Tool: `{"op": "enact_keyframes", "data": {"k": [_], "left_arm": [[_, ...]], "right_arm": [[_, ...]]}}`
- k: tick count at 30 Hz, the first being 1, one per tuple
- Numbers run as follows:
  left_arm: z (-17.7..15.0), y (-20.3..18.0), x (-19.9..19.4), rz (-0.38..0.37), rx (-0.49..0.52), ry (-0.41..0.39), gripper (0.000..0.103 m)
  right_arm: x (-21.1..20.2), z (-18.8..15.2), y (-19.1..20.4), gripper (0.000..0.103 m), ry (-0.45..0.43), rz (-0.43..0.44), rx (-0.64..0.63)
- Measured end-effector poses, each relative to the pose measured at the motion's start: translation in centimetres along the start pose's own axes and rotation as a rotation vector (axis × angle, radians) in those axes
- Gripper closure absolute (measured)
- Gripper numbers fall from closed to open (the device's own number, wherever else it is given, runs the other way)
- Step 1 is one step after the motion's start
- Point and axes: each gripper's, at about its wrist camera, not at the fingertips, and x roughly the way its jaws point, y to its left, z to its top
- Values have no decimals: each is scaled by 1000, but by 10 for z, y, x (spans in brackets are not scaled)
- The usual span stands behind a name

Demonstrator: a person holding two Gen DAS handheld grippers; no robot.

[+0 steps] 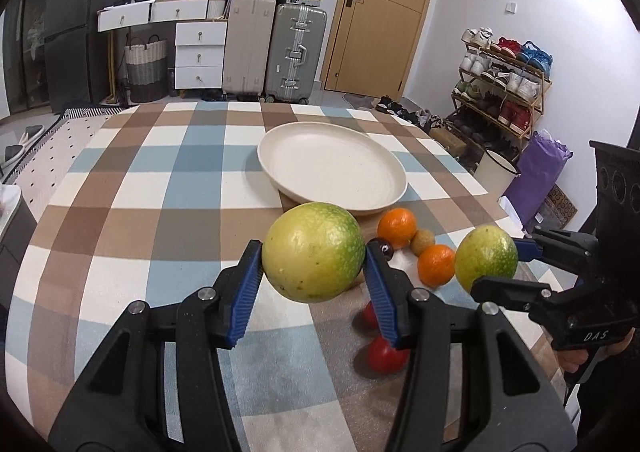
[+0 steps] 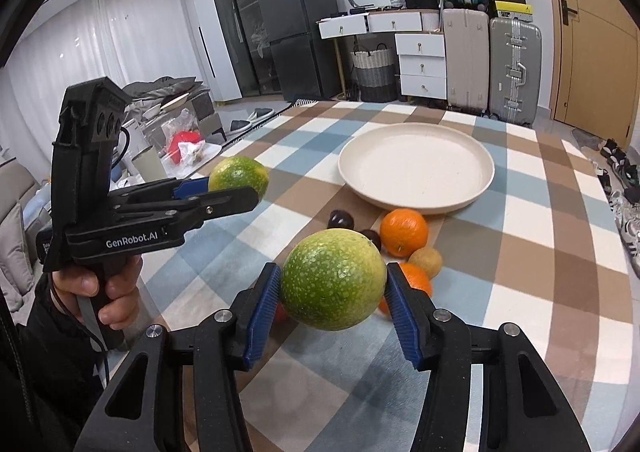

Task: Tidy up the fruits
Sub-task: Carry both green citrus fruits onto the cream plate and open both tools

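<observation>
Both claws are clamped on fruit: the left gripper [image 1: 314, 272] pinches a large green-yellow citrus [image 1: 314, 252] between its blue pads [image 1: 242, 292], the fruit lifted clear of the cloth, and the right gripper [image 2: 332, 298] squeezes a second green citrus [image 2: 333, 280] the same way, also off the table. Each claw shows in the other's camera: in the left view the right gripper sits at three o'clock with its fruit, and in the right view the left gripper sits at nine o'clock, a hand [image 2: 100, 288] wrapped round its grip. Going by size, one table [image 1: 132, 191] under a checked cloth of brown, blue and white squares fills the lower part of both views. One round cream plate [image 2: 416, 165] rests on it at about twelve o'clock from the held fruit in the right view, with nothing on it. Then the two green citrus, both in the claws. Two oranges [image 2: 404, 232] come next, one just below the plate's near rim, the other [image 2: 418, 280] partly hidden behind the right claw's finger. Two red fruits [image 1: 384, 352] lie on the cloth at five o'clock from the left claw's citrus, half covered by its right finger. One small tan-brown fruit [image 2: 426, 262] sits between the two oranges, touching or nearly so. Two small dark round fruits [image 2: 340, 219] lie at eleven o'clock from the nearer orange, close beside each other
</observation>
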Motion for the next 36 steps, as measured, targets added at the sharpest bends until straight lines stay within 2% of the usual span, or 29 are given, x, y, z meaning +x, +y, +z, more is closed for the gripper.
{"op": "enact_keyframes", "data": {"k": [9, 16, 36], "left_arm": [[27, -12, 1, 4, 33, -34, 55], [40, -14, 16, 21, 55, -34, 55], [65, -10, 96, 43, 63, 9, 55]], "right_arm": [[-14, 30, -15, 50, -50, -41, 12], [-9, 48, -34, 49, -75, -58, 58], [50, 72, -83, 49, -55, -85, 157]]}}
